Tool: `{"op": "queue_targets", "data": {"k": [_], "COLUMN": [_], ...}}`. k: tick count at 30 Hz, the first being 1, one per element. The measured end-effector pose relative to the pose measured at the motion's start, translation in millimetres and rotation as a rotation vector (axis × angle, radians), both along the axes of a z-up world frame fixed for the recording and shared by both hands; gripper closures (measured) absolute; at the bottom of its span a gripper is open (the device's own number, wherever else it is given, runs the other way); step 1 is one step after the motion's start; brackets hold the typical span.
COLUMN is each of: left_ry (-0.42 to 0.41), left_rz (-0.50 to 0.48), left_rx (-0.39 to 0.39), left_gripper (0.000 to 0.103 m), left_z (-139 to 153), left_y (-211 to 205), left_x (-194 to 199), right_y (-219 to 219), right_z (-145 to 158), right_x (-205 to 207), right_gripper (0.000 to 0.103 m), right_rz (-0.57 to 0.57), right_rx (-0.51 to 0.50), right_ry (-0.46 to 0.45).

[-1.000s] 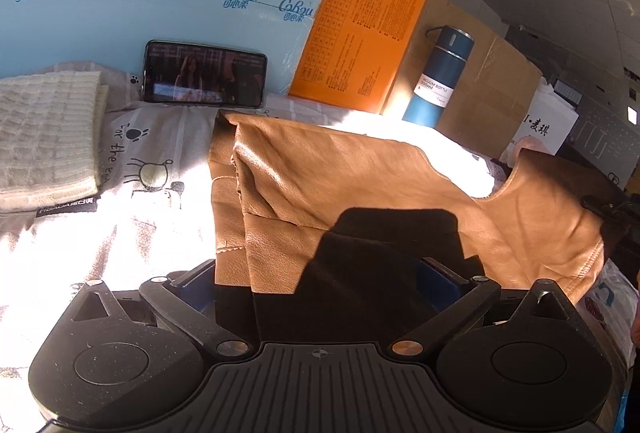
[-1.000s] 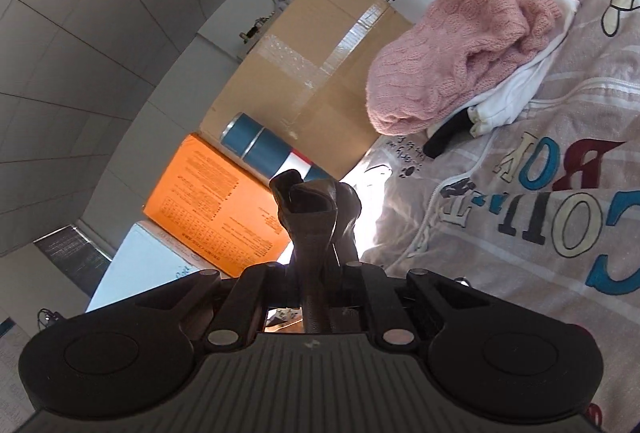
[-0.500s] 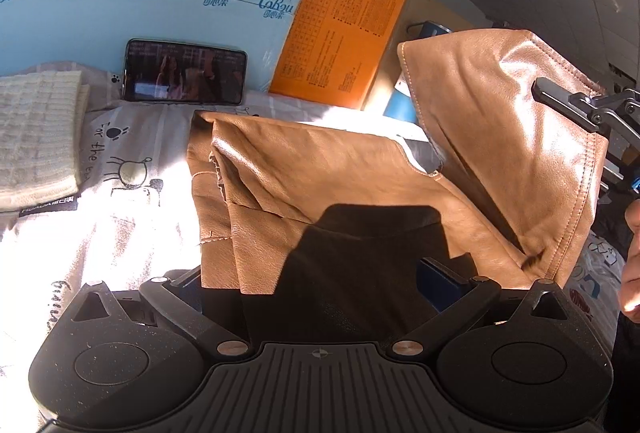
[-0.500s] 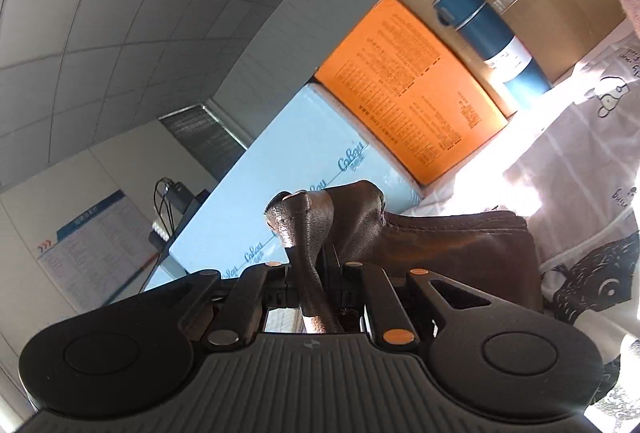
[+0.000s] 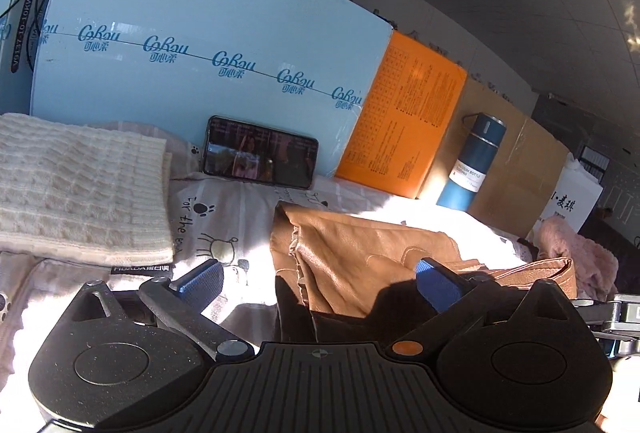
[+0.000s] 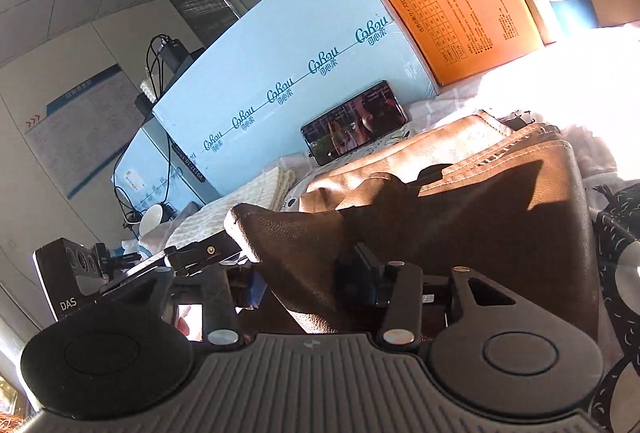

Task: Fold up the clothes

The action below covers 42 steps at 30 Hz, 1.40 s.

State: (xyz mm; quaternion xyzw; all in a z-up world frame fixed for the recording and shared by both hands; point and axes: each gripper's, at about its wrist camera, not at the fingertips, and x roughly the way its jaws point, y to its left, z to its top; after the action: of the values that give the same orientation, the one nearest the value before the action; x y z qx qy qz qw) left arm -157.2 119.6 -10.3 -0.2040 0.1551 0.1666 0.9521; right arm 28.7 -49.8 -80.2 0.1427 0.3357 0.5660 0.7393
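Two claws are working over a brown leather garment [image 5: 360, 257] lying folded on the printed bedsheet [image 5: 224, 209], its long axis running left to right, parallel to the blue box [image 5: 200, 33] behind. Left claw [image 5: 316, 283] is standing wide, gripping nothing. Right claw [image 6: 308, 273] is spread partway, with a garment fold [image 6: 304, 241] sitting between its fingers.

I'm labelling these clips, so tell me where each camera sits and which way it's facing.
Left wrist: on the left gripper, looking roughly level across the bed at the folded tan garment, phone and blue box; its own blue-padded fingers show, spread open.
Right wrist: on the right gripper, tilted and low over the garment, facing the same backdrop; its fingers straddle a leather fold.
Shared: garment, phone, blue box, orange box, bottle.
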Motion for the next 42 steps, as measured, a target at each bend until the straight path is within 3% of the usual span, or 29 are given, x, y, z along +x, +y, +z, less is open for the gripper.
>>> {"op": "queue_targets", "data": {"k": [3,7,11,14,20,29,42], "left_ry": [0.007,0.008,-0.026,-0.046,-0.088,-0.142,-0.157], "left_rz": [-0.019,-0.039,-0.057,-0.069,-0.123,-0.102,-0.111], "left_rx": [0.009,-0.017,-0.049,-0.099,-0.123,-0.161,-0.123], "left_gripper": [0.0,0.0,0.0,0.0,0.0,0.0,0.0], "left_z": [0.1,0.7,5.5,9.4,15.2,19.5,21.6], "left_y": [-4.5,-7.2,-10.8,-13.7,-24.5,-22.7,-28.7], "left_x": [3.1,3.0,-1.6,-4.4,-11.4,-21.6,-23.9], "right_y": [-2.5,-3.5,-7.5,-22.7,-40.2,-42.0,-42.6], "right_z": [-2.2,-2.1,0.4,3.7,-3.0,-7.2,-10.2], "right_x": [-1.4,-3.1,-0.9,11.0,39.5,47.3,52.6], "right_gripper": [0.034,0.02,0.016,0.012,0.012,0.012,0.012], "right_rz": [0.042,0.127,0.193,0.097,-0.098,-0.169,-0.217], "right_rx": [0.007,0.017,0.049,0.101,0.144,0.145,0.142], "right_ry": [-0.007,-0.009,0.01,0.016,0.095,0.109,0.118]}}
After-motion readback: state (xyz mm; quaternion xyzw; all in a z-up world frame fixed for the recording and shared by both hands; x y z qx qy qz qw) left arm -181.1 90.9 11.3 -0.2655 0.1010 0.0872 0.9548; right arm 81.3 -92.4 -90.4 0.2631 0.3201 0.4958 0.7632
